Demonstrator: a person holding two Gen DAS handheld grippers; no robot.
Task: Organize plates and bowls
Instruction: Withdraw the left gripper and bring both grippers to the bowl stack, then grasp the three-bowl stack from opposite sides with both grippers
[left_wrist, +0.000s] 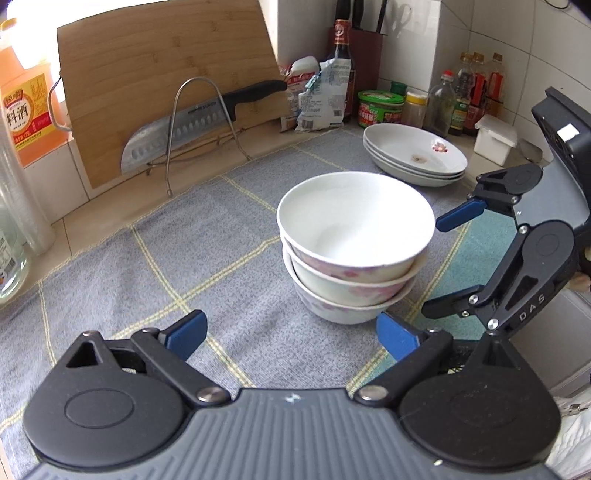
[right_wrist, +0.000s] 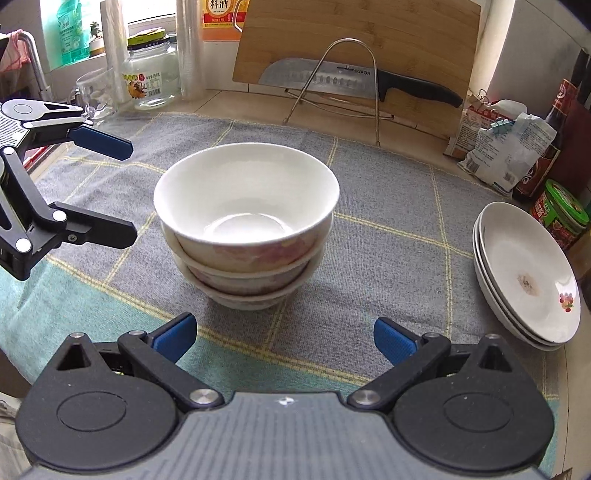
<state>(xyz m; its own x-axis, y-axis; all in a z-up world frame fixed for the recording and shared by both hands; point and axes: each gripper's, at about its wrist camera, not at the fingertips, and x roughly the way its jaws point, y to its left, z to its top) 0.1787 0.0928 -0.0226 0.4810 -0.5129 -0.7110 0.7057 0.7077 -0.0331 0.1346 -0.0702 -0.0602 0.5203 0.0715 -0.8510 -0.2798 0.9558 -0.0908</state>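
Note:
Three white bowls with pink flower print are nested in a stack (left_wrist: 354, 236) (right_wrist: 245, 206) on the grey checked cloth (left_wrist: 147, 266). A stack of three shallow white plates (left_wrist: 417, 153) (right_wrist: 524, 273) sits further right on the cloth's edge. My left gripper (left_wrist: 291, 336) (right_wrist: 125, 192) is open and empty, just short of the bowls on their left side. My right gripper (right_wrist: 284, 338) (left_wrist: 439, 264) is open too, nothing between its fingers, close to the bowls' near-right side. Neither touches a bowl.
A bamboo cutting board (left_wrist: 166, 85) leans on the back wall, a large knife (left_wrist: 192, 125) on a wire rack before it. Sauce bottles (left_wrist: 476, 88), jars (left_wrist: 380, 107), bags (left_wrist: 325, 96) and a white box (left_wrist: 493, 138) crowd the back right corner. A glass jar (right_wrist: 149, 77) stands back left.

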